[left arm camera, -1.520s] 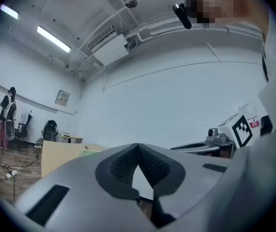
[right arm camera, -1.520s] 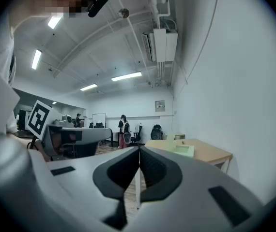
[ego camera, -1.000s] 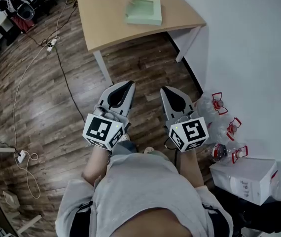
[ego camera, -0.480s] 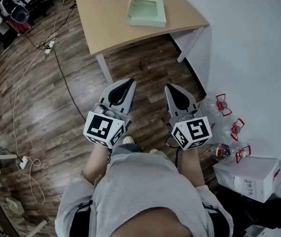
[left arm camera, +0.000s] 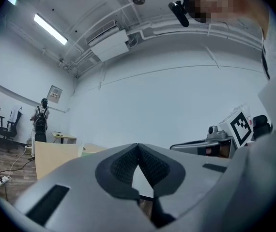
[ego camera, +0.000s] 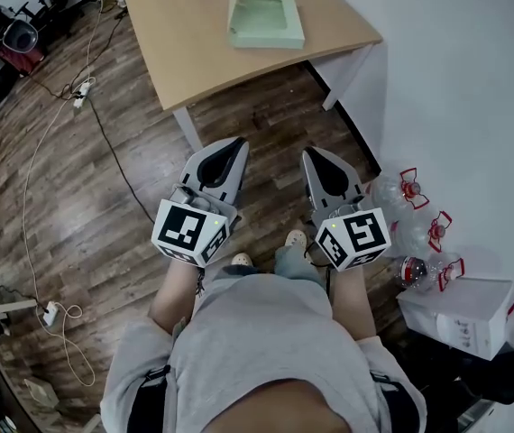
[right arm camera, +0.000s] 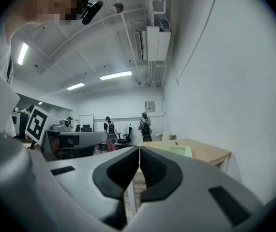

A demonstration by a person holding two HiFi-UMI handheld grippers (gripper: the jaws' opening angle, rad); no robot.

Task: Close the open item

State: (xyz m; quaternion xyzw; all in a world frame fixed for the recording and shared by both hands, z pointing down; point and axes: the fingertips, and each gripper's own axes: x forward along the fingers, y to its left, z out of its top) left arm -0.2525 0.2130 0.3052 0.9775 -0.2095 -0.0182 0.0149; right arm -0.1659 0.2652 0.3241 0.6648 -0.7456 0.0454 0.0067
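My left gripper and right gripper sit side by side, level above the dark wood-plank floor; both pairs of fingers are pressed together with nothing between them; the flat pale green box with its lid raised lies ahead on the light wooden tabletop, well apart from both.

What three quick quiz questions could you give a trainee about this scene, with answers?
1. True or false: the green box sits on the floor.
2. The left gripper is: A open; B shut and empty; C shut on the box.
3. What lies by the wall on the side of the right gripper?
Key: 1 false, it is on the table; 2 B; 3 clear bottles with red handles.
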